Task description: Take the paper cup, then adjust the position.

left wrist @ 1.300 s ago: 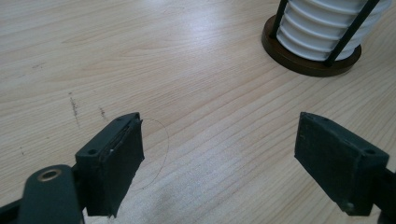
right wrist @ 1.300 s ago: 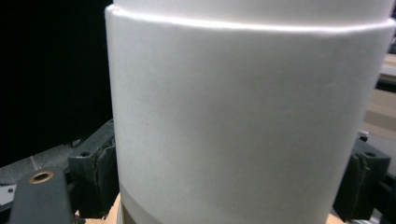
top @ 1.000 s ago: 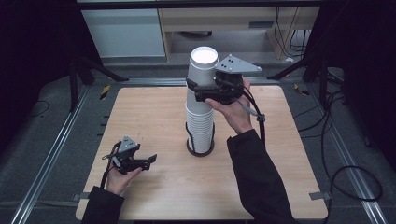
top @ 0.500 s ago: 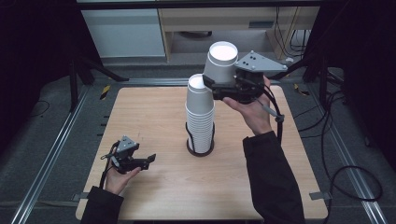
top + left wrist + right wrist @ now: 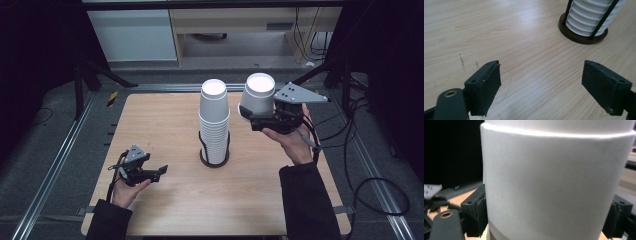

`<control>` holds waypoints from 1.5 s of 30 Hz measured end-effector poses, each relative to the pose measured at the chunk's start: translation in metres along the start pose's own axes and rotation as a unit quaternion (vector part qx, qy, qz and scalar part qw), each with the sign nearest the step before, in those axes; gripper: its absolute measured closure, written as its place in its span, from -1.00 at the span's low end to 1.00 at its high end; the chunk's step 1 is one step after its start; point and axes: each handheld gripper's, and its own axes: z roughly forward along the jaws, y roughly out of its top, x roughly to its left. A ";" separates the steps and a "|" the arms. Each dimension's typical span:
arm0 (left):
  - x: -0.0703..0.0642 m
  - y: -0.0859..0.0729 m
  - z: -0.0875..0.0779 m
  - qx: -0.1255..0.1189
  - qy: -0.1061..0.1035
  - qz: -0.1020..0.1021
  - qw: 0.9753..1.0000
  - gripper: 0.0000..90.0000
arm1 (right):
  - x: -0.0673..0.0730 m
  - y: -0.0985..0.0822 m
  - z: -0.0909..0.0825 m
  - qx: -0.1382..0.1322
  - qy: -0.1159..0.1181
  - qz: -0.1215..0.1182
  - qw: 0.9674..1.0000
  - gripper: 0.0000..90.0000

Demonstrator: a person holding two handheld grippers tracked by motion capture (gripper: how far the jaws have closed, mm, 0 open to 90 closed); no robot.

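A tall stack of white paper cups [image 5: 214, 120] stands upside down in a dark wire holder [image 5: 214, 159] at the middle of the wooden table [image 5: 165, 120]. My right gripper [image 5: 260, 119] is shut on one white cup [image 5: 257, 95], held in the air to the right of the stack, clear of it. In the right gripper view this cup [image 5: 554, 182] sits between the two jaws. My left gripper [image 5: 156, 173] rests low near the table's front left, open, with nothing between its fingers [image 5: 484, 87]. The stack's bottom and its holder [image 5: 584, 37] lie ahead of it.
Metal rails [image 5: 60, 165] run along both sides of the table, and cables [image 5: 380, 185] trail on the floor at the right. A cabinet [image 5: 135, 35] and a shelf stand behind the far edge. Bare wood [image 5: 165, 120] spreads left of the stack.
My right gripper lifted the top cup off the stack, then carried it right and down, clear of the stack. The left gripper has stayed still.
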 end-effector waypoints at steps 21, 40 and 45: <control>-0.014 0.012 -0.005 0.010 -0.043 0.032 0.999 -0.68 | 0.010 -0.088 -0.007 0.084 0.068 -0.009 0.994 -0.68; -0.027 0.022 -0.014 0.017 -0.100 0.052 0.994 -0.68 | 0.043 -0.113 0.025 0.151 0.178 -0.066 0.970 -0.68; -0.033 0.026 -0.017 0.025 -0.118 0.067 0.990 -0.69 | 0.055 -0.115 0.038 0.170 0.211 -0.094 0.958 -0.68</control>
